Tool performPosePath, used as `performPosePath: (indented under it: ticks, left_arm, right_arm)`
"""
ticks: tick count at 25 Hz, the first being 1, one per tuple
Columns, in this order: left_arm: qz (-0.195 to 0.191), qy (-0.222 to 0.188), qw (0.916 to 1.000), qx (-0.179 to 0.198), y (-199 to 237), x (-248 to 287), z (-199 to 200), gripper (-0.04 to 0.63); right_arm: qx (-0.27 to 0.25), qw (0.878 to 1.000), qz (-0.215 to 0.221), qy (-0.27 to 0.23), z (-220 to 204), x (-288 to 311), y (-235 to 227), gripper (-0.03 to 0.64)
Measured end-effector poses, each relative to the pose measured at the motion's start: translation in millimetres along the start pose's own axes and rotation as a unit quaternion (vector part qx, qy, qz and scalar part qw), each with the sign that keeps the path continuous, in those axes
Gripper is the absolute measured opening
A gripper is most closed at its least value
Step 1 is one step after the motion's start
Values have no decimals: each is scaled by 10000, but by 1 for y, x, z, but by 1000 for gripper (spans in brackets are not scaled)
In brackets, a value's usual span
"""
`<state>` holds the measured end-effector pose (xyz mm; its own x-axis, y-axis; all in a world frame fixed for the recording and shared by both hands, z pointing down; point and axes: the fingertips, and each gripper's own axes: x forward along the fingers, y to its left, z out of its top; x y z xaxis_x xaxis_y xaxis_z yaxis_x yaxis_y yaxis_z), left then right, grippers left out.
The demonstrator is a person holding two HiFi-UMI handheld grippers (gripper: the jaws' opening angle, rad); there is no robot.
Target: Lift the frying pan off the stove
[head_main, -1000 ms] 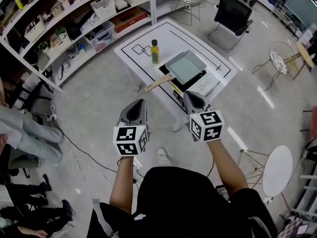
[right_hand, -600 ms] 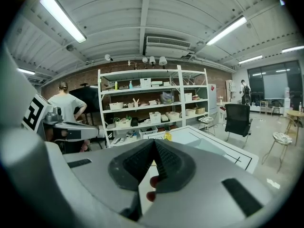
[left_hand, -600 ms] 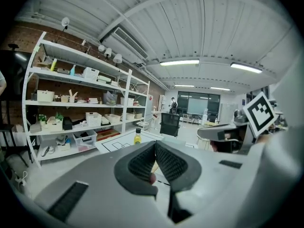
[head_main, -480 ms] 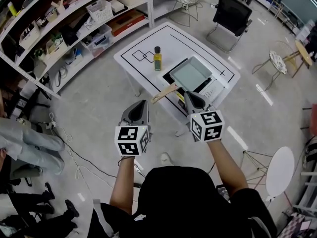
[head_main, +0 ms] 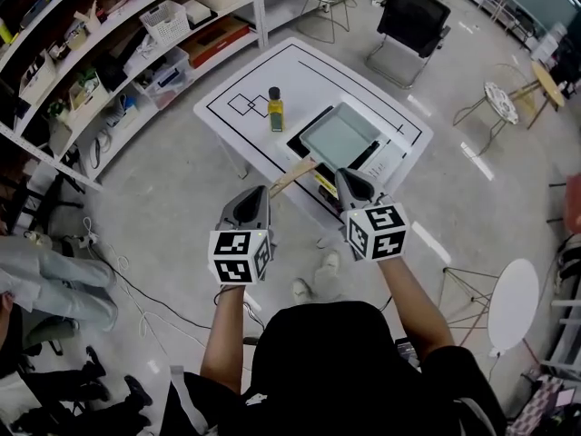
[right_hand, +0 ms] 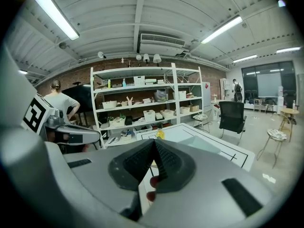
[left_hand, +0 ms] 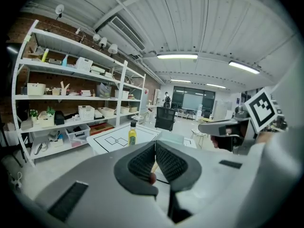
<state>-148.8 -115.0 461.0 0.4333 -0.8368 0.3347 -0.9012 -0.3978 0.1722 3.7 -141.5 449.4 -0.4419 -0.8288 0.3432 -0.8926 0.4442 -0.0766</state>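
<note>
Revealing whole frying pan [head_main: 340, 137]: head view.

Readable text: none in any view.
Left marker cube [head_main: 241, 255]: black-and-white square code pattern, no letters or digits.
Right marker cube [head_main: 377, 232]: the same kind of pattern, no letters or digits.
Oil bottle [head_main: 275, 110]: label too small to read.
Stove [head_main: 386, 157]: panel marks too small to read.
Table top [head_main: 238, 84]: black ruled lines and squares, no words.

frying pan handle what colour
Light wood tan. The frying pan handle shows best in head view.
</note>
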Motion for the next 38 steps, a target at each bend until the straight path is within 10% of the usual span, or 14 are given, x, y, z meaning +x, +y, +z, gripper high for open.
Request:
performPosePath:
  ticks: [26,38]
  left_arm:
    - [-380,1384,9890,370,0,104,-19,105]
    - [-886,2274,9643,1028,-18,139,-49,249]
  right_arm:
    - [22,9994,350,10,26,69,-59,2]
    - [-31,9991,402,106,29,89,-80,2]
